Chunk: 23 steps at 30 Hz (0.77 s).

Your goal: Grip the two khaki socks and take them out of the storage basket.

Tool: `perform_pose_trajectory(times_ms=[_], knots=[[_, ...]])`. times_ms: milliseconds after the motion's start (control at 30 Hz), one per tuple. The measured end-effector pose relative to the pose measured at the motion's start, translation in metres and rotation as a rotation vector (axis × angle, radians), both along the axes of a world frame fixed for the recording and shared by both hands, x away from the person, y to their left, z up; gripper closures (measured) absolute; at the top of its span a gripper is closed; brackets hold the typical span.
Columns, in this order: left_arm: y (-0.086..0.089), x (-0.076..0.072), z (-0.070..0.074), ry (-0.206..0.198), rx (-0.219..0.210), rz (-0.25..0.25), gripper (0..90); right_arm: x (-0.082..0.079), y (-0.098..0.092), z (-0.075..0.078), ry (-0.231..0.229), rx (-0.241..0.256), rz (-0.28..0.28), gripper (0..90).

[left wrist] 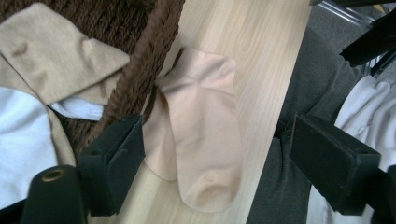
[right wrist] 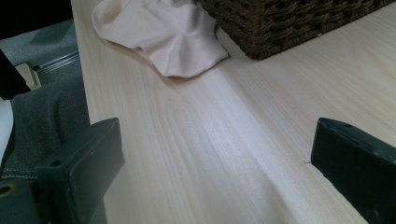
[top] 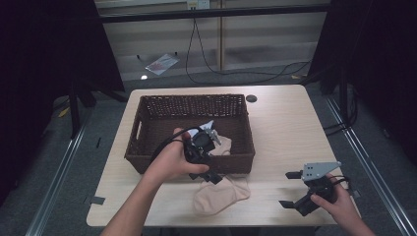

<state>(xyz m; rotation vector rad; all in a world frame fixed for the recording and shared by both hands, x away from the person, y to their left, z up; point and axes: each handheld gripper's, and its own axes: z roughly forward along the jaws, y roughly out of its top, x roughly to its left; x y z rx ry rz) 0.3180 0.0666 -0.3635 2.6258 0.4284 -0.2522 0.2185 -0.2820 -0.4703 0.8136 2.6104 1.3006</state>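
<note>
A peach sock lies flat on the wooden table, just in front of a brown wicker basket. My left gripper hangs over the basket's front wall, pointing down at the sock. In the left gripper view its jaws stand wide open above the sock, with the basket rim beside the left jaw. A tan sock and white cloth lie inside the basket. My right gripper rests open at the front right, empty, and faces the sock and basket corner.
A small black round disc sits on the table behind the basket. The table's front edge runs close to the sock, with the person's grey trousers below it. Cables trail on the floor beyond the table.
</note>
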Motion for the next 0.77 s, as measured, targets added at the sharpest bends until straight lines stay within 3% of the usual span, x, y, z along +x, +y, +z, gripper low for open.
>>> perform_pose_trajectory(times_ms=[167,500,533,767], knots=[[0.006,-0.003,-0.009,-0.001,-0.015,0.016,13.6,0.0,0.001,0.0,0.0,-0.005,-0.001,2.3],[0.018,-0.019,-0.042,-0.01,-0.063,0.032,11.9,0.0,0.0,0.0,0.002,-0.001,-0.002,2.3],[0.018,-0.019,-0.043,-0.008,-0.046,0.022,11.8,0.0,0.001,0.0,0.003,-0.001,-0.002,2.3],[0.013,-0.022,-0.05,-0.027,-0.059,0.032,11.7,0.0,0.0,0.001,-0.004,-0.003,-0.005,2.3]])
